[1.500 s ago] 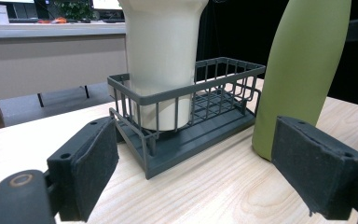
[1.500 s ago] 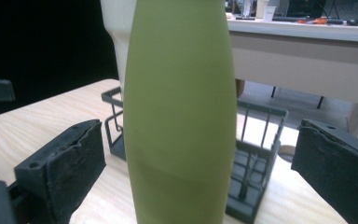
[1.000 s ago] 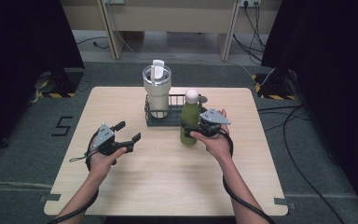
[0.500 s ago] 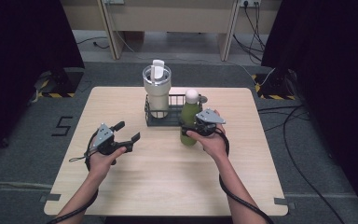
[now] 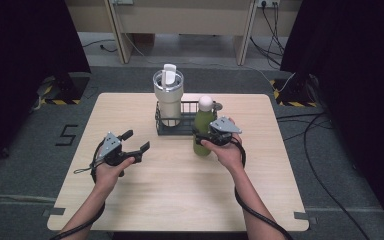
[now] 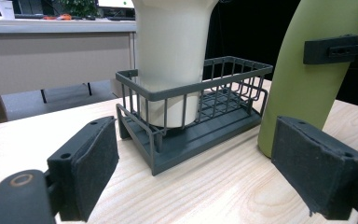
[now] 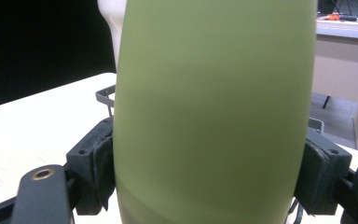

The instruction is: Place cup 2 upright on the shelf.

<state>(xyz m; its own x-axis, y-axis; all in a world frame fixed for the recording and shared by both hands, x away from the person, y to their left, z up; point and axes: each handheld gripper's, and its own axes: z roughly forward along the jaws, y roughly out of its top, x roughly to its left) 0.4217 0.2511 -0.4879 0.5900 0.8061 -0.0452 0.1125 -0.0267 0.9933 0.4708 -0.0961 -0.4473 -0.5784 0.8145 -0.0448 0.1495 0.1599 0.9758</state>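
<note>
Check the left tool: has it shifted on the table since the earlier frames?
No. The left tool sits at the same spot left of the wire basket, jaws open, as before.

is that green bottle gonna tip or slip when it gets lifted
The green bottle is tall and narrow, so it would probably tip easily if pushed high up. Its smooth, rounded wall looks somewhat slippery, though the right gripper has just closed with its pads on both sides mid-body, which should hold. It looks rigid, unlikely to give under the squeeze.
</note>
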